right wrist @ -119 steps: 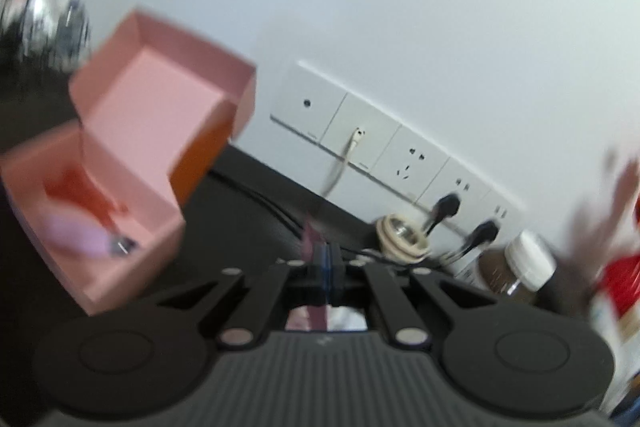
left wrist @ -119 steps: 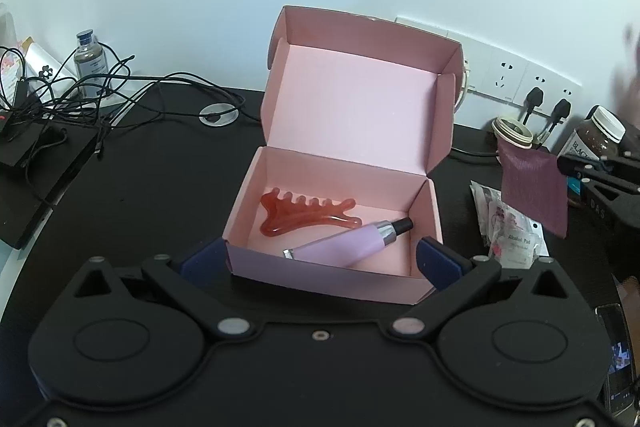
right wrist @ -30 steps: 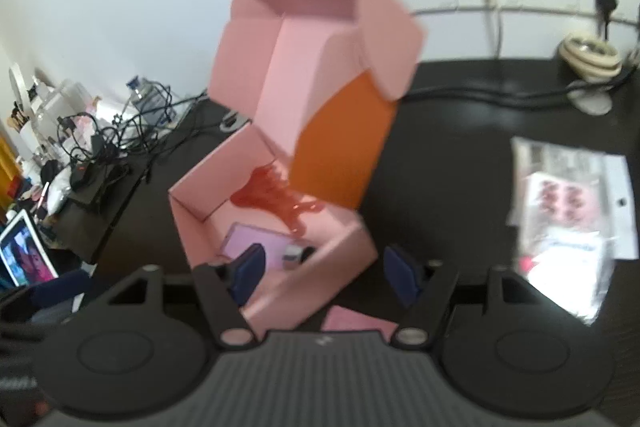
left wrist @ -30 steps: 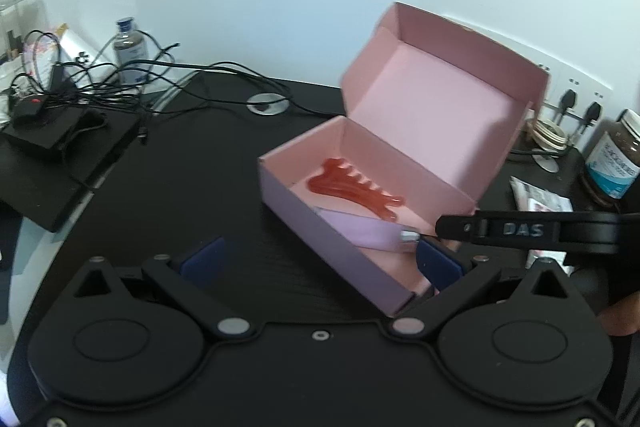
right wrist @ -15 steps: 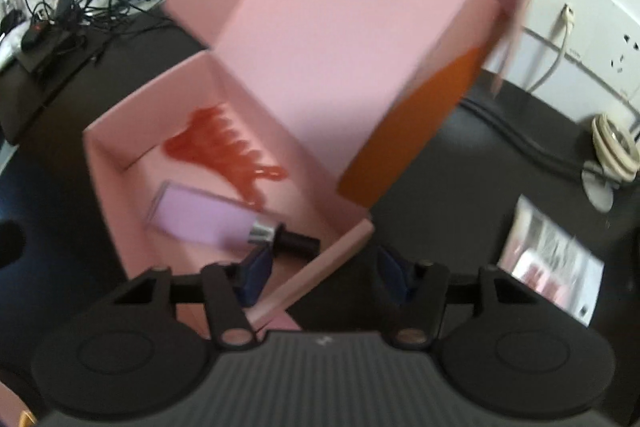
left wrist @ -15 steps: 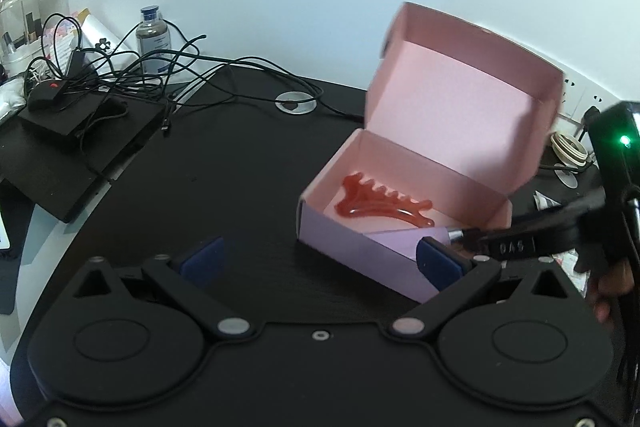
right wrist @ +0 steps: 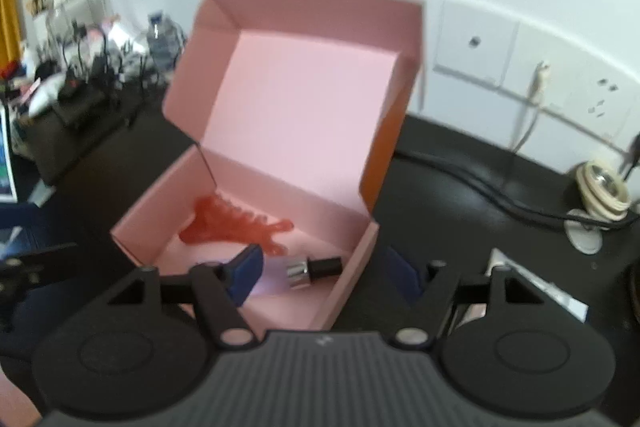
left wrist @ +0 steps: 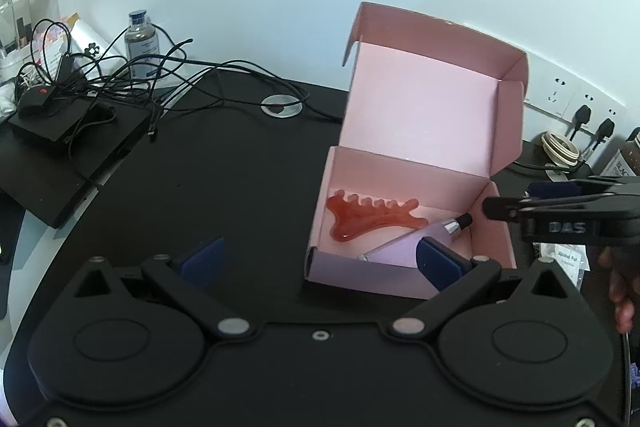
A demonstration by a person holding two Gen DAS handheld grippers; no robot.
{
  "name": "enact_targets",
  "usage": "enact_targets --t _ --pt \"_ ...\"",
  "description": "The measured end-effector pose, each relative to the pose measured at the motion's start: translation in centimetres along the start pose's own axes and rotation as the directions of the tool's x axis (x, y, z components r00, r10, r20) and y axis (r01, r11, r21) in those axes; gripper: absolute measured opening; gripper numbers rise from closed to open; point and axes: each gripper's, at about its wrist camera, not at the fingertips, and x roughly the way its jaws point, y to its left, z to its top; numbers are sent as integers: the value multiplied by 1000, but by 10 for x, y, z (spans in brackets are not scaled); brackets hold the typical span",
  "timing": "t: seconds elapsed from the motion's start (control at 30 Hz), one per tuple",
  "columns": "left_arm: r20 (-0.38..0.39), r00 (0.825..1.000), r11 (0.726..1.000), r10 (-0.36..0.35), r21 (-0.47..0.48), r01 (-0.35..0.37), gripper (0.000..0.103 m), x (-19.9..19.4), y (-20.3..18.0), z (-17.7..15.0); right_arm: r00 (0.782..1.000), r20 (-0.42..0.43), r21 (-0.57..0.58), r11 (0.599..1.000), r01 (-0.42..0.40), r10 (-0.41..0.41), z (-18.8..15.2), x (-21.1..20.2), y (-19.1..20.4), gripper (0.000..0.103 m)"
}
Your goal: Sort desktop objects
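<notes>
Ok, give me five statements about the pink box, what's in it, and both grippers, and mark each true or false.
1. The pink box has its lid standing open. True.
2. The red comb-shaped tool lies on the desk outside the box. False: it lies inside the box.
3. The lilac tube lies in the box beside the red tool. True.
4. The right gripper is shut on the tube. False: its jaws are open, astride the box's side wall.
5. The left gripper holds nothing. True.
</notes>
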Motion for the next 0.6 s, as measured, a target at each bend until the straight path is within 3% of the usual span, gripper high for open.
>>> enact_targets --t 0.23,0.27,0.6 --pt "0 1000 1000 -25 17 25 103 -6 -5 -3 997 82 67 998 9 -14 -21 -45 2 77" --pt "1 1000 999 -29 21 29 103 -7 -6 -3 997 78 86 996 15 -22 -27 -49 2 81" --pt "-6 998 994 -55 90 55 103 -11 -16 -9 995 -30 92 991 100 -97 -86 -46 24 81"
